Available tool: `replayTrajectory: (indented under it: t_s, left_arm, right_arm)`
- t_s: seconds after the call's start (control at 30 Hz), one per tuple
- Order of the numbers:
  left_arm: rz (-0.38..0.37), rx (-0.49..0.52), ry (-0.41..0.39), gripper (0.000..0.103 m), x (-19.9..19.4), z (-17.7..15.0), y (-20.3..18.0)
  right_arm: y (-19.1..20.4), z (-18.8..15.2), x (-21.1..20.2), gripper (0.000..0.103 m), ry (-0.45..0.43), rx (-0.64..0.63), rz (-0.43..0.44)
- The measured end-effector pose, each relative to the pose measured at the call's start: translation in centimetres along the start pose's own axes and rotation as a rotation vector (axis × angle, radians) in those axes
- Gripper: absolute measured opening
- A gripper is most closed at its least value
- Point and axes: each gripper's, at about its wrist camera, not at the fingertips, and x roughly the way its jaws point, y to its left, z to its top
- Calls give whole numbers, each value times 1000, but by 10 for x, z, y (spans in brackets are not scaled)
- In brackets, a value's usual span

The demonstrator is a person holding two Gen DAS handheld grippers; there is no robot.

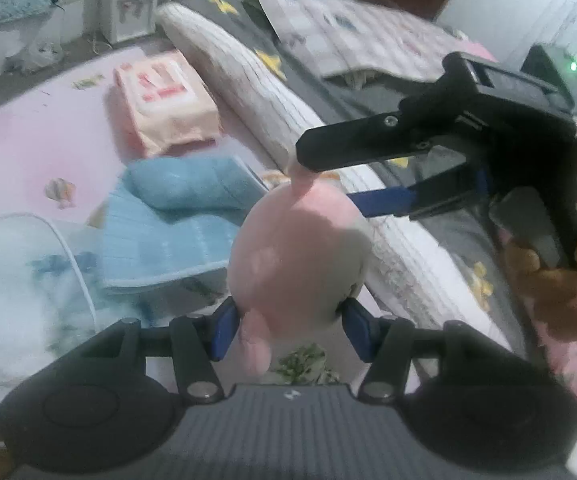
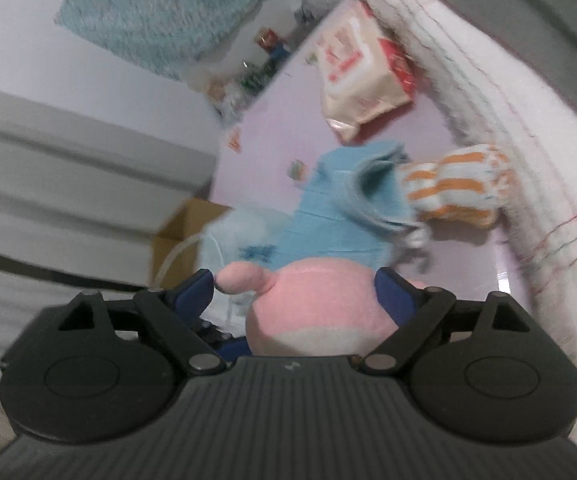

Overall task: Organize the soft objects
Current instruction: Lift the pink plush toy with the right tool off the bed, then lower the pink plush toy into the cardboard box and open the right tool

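A round pink plush toy (image 1: 292, 256) hangs above the pink bed sheet (image 1: 28, 140). My left gripper (image 1: 292, 332) is shut on its lower part, both blue pads pressed into its sides. My right gripper (image 1: 328, 180) reaches in from the right and is open, its fingers standing either side of the toy's top by a pink ear (image 1: 302, 178). In the right wrist view the plush toy (image 2: 316, 308) sits between the spread fingers of the right gripper (image 2: 296, 288); the left pad (image 2: 194, 290) is clear of the body.
Blue towels (image 1: 176, 200) lie folded on the sheet, with a pink-and-cream soft pack (image 1: 164, 104) behind them. An orange-striped cloth (image 2: 452, 188) rests against a rolled white quilt (image 1: 256, 84). A pale mesh basket (image 1: 20, 272) stands at the left. A hand (image 1: 548, 280) holds the right gripper.
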Motion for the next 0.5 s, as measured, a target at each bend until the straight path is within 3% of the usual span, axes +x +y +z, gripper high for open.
replayTrajectory:
  t_s: [0.2,0.37,0.5]
  left_arm:
    - [77,-45,-76,58,-90,-6,48]
    - [188,-124,-127,58,-165,-21,113]
    - [261,-225,-127,58,-202,-42,170]
  right_arm:
    - [71,-11,18,89,-47,-5,85]
    - [146,-14,80,89,-10,-70,205]
    - [198,-22,149,89,57,-97,266]
